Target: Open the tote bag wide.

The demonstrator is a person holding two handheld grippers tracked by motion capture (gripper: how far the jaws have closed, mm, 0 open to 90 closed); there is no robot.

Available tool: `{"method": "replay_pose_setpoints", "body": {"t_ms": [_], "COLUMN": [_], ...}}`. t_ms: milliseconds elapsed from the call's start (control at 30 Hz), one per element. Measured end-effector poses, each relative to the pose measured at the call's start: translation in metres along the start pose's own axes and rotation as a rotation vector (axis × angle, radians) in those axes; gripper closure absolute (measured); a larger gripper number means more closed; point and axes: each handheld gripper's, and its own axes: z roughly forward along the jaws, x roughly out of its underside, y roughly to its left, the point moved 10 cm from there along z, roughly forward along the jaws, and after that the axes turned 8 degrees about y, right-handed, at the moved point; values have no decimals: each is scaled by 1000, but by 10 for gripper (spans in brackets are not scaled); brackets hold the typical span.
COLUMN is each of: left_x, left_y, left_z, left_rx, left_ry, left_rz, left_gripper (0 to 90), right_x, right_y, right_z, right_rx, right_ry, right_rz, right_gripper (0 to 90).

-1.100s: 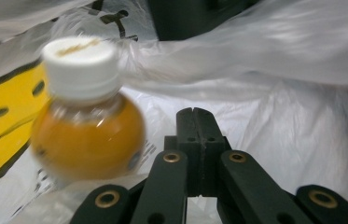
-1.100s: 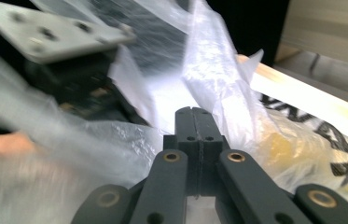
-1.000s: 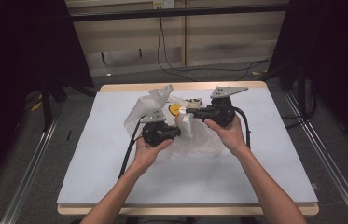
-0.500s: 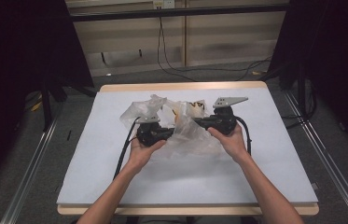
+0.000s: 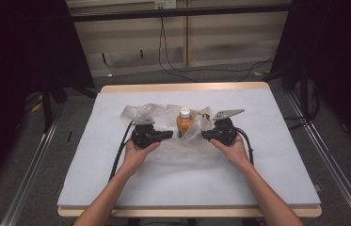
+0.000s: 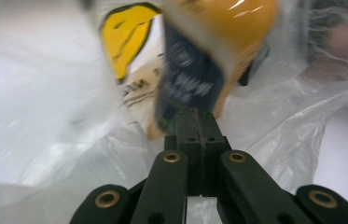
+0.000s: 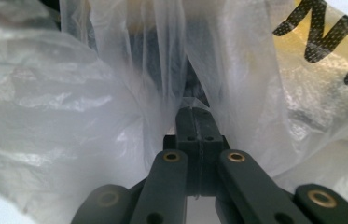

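**Gripping a clear bag from both sides around an orange bottle**

Pinching the thin, crinkled, clear plastic bag (image 5: 182, 141) from opposite sides, both black two-jaw grippers lie low over the white table top (image 5: 116, 188). In the high view the left gripper (image 5: 167, 135) points right toward the middle of the table, and the right gripper (image 5: 206, 135) points left toward it; a bare hand holds each from behind.

Between the two stands an orange plastic bottle with a white cap (image 5: 184, 123), upright, with the bag's film gathered around its lower part. More of the bag spreads flat on the table toward the person and bunches up behind the bottle.

In the left gripper view the jaws are pressed fully together, with film running up to their tips (image 6: 196, 122); the bottle's orange body and dark label (image 6: 195, 70) loom just beyond, blurred. In the right gripper view the jaws are likewise closed tight, and a pleat of the clear film rises straight out of the tips (image 7: 195, 119), so the plastic is caught there. Yellow and black printing (image 7: 330, 51) shows through the film at the right.
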Motion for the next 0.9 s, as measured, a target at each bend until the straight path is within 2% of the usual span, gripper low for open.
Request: {"method": "replay_pose_setpoints", "body": {"t_ms": [67,133,167,200,267,300,333,367,400,433,467,500,533,567,633,667,767,833,900], "left_x": [3,9,12,14,18,17,19,22,25,28,29,31,33,35,42,45,57,59,61], "left_y": [3,7,10,13,12,-3,14,8,11,15,15,17,16,18,24,25,28,30,29], "left_z": [2,4,4,4,7,13,12,13,13,12,12,12,11,11,7,5,1,-2,-4], "left_rx": [23,3,-21,-29,-22,77,32,16,-11,-22,-18,-24,-25,-24,-63,-79,-87,-90,-99], "left_ry": [-4,23,29,41,54,34,76,67,82,103,107,110,116,122,149,152,216,207,207], "left_rz": [9,10,-19,7,-10,-79,121,-6,-21,8,2,17,-14,3,-1,-30,-3,-7,-28], "left_gripper": [900,900,900,900,900,900,900,900,900,900,900,900,900,900,900,900,900,900,900], "right_x": [5,10,12,14,19,22,25,28,31,33,33,34,35,38,39,40,42,45,47], "right_y": [-3,-6,-7,-7,-9,-10,-12,-13,-14,-15,-15,-15,-16,-17,-19,-19,-21,-23,-25], "right_z": [4,7,8,10,12,14,15,17,18,18,17,17,16,16,15,14,10,6,2], "right_rx": [2,4,8,8,17,21,25,30,34,37,33,40,43,49,54,57,66,73,89], "right_ry": [7,20,28,36,56,71,81,90,105,114,113,118,125,137,144,143,149,150,158], "right_rz": [7,11,8,8,6,3,3,2,4,6,8,5,-5,1,4,3,-6,7,4], "right_gripper": [900,900,900,900,900,900,900,900,900,900,900,900,900,900,900,900,900,900,900]}}
